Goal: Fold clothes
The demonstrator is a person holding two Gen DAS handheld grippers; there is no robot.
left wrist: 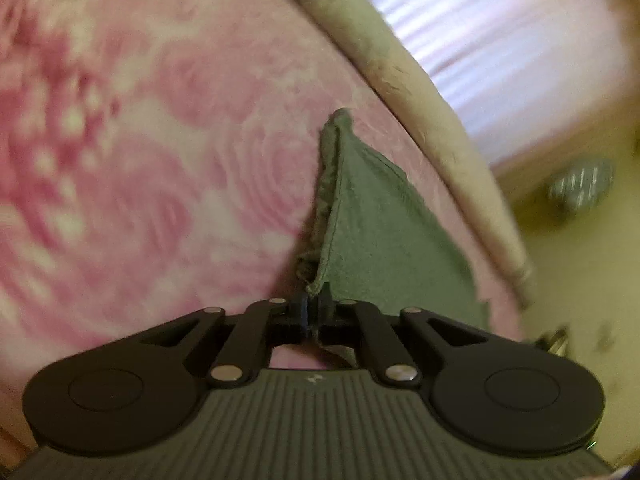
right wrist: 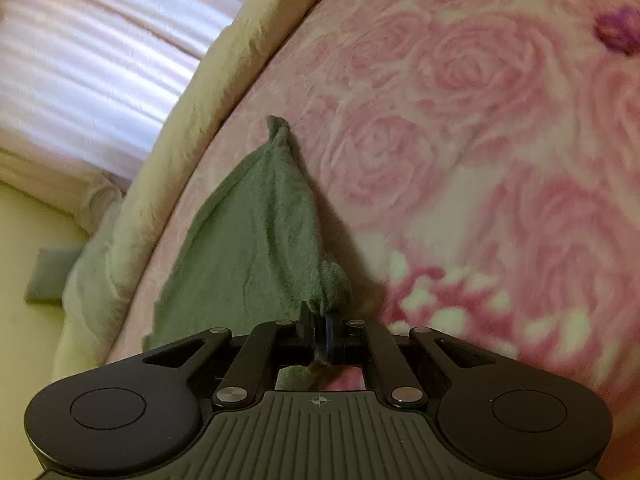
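— While stretched between two corners, green cloth (left wrist: pixel 372 240) lying on pink rose blanket (left wrist: pixel 140 160) near the bed's edge; probably pulled taut to line up a fold.

— And the tongs?

— Left tongs (left wrist: pixel 313 312) clamped on one cloth corner. Right tongs (right wrist: pixel 320 326) likewise pinched shut on a bunched corner.

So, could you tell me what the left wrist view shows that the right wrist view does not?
Only the left wrist view shows a striped object on the yellowish floor. Only the right wrist view shows a purple object on the blanket and a grey pad on the floor. Both show a gripper, left or right, shut on the green cloth over the pink rose blanket.
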